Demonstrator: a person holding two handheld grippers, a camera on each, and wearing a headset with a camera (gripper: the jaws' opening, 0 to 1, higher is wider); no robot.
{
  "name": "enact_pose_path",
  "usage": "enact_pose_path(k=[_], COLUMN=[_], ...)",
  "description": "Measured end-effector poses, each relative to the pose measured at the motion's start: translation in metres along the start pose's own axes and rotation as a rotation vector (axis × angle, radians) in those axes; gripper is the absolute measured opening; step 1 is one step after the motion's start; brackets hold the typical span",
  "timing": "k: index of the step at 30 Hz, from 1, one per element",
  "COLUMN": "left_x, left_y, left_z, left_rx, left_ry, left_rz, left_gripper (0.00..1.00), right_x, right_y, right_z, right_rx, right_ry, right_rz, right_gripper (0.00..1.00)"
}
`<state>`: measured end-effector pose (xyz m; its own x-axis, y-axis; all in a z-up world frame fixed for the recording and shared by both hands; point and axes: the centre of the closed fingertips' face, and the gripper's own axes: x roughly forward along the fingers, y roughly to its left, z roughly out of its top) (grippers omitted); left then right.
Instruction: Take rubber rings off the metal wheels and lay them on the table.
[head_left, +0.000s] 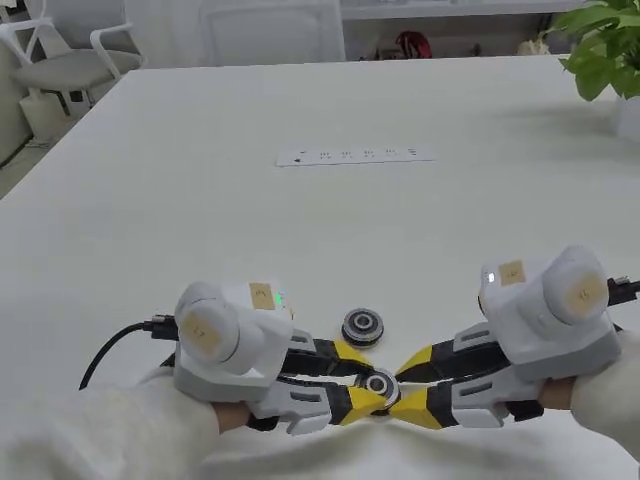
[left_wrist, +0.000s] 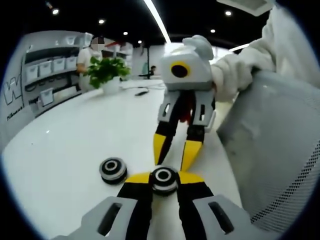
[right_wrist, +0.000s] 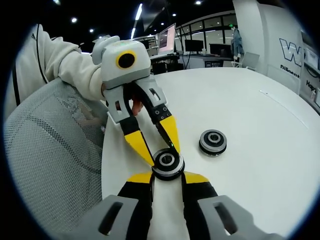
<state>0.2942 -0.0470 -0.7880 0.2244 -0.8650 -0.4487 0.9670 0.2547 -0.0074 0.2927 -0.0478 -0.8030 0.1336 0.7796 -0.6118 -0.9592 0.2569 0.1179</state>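
**A:** Where are the wheels on the table (head_left: 250, 220)?

**B:** In the head view the clamped wheel (head_left: 379, 384) sits at the near edge, between the two sets of yellow tips. The left gripper (head_left: 358, 378) reaches it from 9 o'clock and the right gripper (head_left: 405, 383) from 3 o'clock.

**A:** Are both holding it?

**B:** In the left gripper view the left gripper (left_wrist: 164, 178) has its jaws closed against both sides of the clamped wheel (left_wrist: 164, 180). The right gripper (left_wrist: 174, 157) comes down on it from 12 o'clock. In the right gripper view the right gripper (right_wrist: 168, 177) also has its tips pressed to the sides of the clamped wheel (right_wrist: 167, 164), so it grips too. There the left gripper (right_wrist: 162, 150) meets it from 11 o'clock.

**A:** And the other one?

**B:** The loose wheel (head_left: 362, 326) lies flat just beyond, at about 11 o'clock from the clamped one, and touches neither gripper. It is at 9 o'clock in the left gripper view (left_wrist: 113, 170) and at 2 o'clock in the right gripper view (right_wrist: 213, 142). Its dark outer ring (right_wrist: 213, 151) is on it.
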Motion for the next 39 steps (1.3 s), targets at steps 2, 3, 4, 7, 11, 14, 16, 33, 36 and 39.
enact_pose_path(k=[2,3,4,7,11,14,16,33,36,39], left_x=[0.0005,0.0009,0.0011,0.0006,0.0004,0.0009,0.0013,-0.0010,-0.0009,-0.0012], left_y=[-0.0005,-0.0017,-0.0013,-0.0017,-0.0006,0.0008,0.0008,0.0013,0.0016,0.0018], left_z=[0.0001,-0.0002,0.0003,0.0001,-0.0001,0.0005,0.0005,-0.0025,-0.0021,-0.0025], left_rx=[0.001,-0.007,-0.009,0.006,0.010,0.016,0.017,0.039,0.039,0.039], left_ry=[0.000,0.000,-0.005,-0.010,-0.024,-0.034,-0.036,-0.031,-0.030,-0.032], left_rz=[-0.003,-0.008,-0.006,-0.008,-0.002,0.007,0.006,0.003,0.003,0.002], left_gripper=[0.18,0.17,0.17,0.17,0.16,0.15,0.15,0.14,0.14,0.14], right_x=[0.0000,0.0001,0.0001,0.0002,0.0002,0.0000,0.0001,-0.0017,-0.0020,-0.0026], right_y=[0.0000,0.0002,0.0003,0.0001,-0.0002,0.0003,-0.0007,-0.0057,-0.0071,-0.0085], right_z=[0.0001,0.0000,-0.0001,-0.0003,-0.0011,-0.0040,-0.0036,-0.0046,-0.0046,-0.0044], right_rx=[0.000,0.004,0.006,0.005,0.002,-0.001,-0.006,-0.054,-0.022,0.031], right_ry=[-0.001,-0.001,-0.001,-0.001,0.003,0.018,0.016,0.039,0.035,0.029], right_rz=[-0.001,-0.001,-0.001,-0.003,-0.006,-0.007,-0.009,-0.040,-0.042,-0.041], right_gripper=[0.17,0.17,0.17,0.17,0.16,0.13,0.12,0.00,0.00,0.00])
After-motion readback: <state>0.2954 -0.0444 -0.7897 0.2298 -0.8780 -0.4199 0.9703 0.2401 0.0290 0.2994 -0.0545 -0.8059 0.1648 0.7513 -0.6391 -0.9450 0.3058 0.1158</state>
